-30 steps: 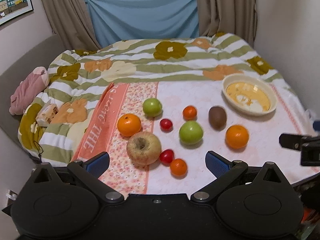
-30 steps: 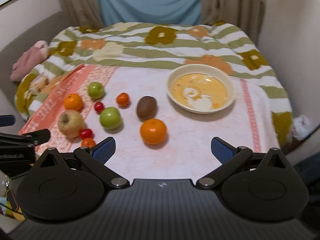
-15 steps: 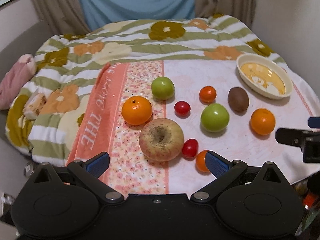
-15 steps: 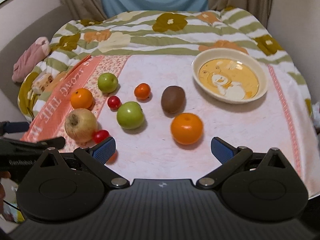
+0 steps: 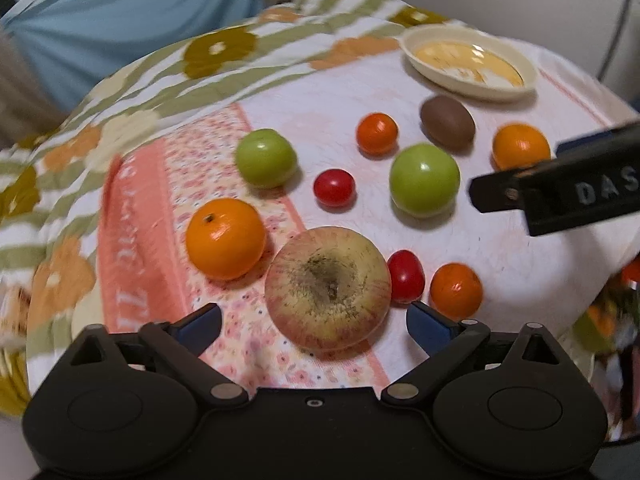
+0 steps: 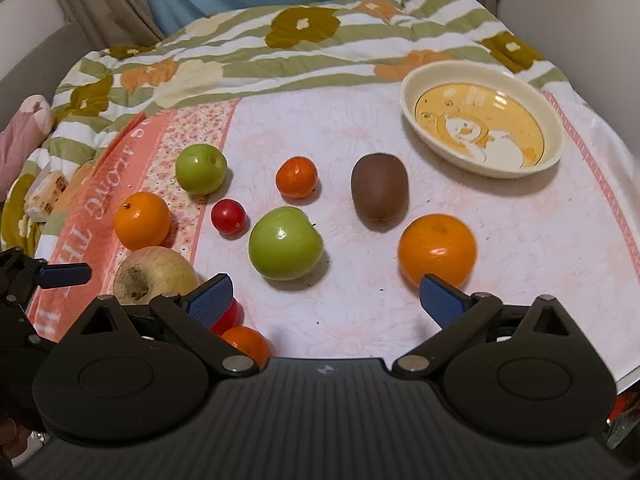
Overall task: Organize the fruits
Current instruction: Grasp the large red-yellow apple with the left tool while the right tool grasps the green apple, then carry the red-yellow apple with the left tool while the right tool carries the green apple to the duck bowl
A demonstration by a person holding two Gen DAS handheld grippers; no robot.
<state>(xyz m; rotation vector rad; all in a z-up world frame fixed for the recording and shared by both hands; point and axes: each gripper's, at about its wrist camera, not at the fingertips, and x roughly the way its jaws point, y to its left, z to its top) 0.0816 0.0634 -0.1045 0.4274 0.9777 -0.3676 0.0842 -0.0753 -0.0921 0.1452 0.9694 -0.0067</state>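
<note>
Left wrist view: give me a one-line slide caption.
Left gripper, jaws closing but touching nothing, descends over a large apple among scattered fruit; bowl empty.

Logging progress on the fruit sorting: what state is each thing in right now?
Cream bear-print bowl: empty.
Large yellow-red apple: on the cloth, between the closing pads, ungripped.
Brown kiwi: on the cloth.
Left gripper: closing, holding nothing.
Right gripper: open, empty.

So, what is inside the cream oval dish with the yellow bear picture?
The cream oval dish holds no fruit: only its printed yellow bear picture shows on the bottom. Its near wall hides a thin strip of the bottom. All fruit lies outside it on the pink cloth.
</note>
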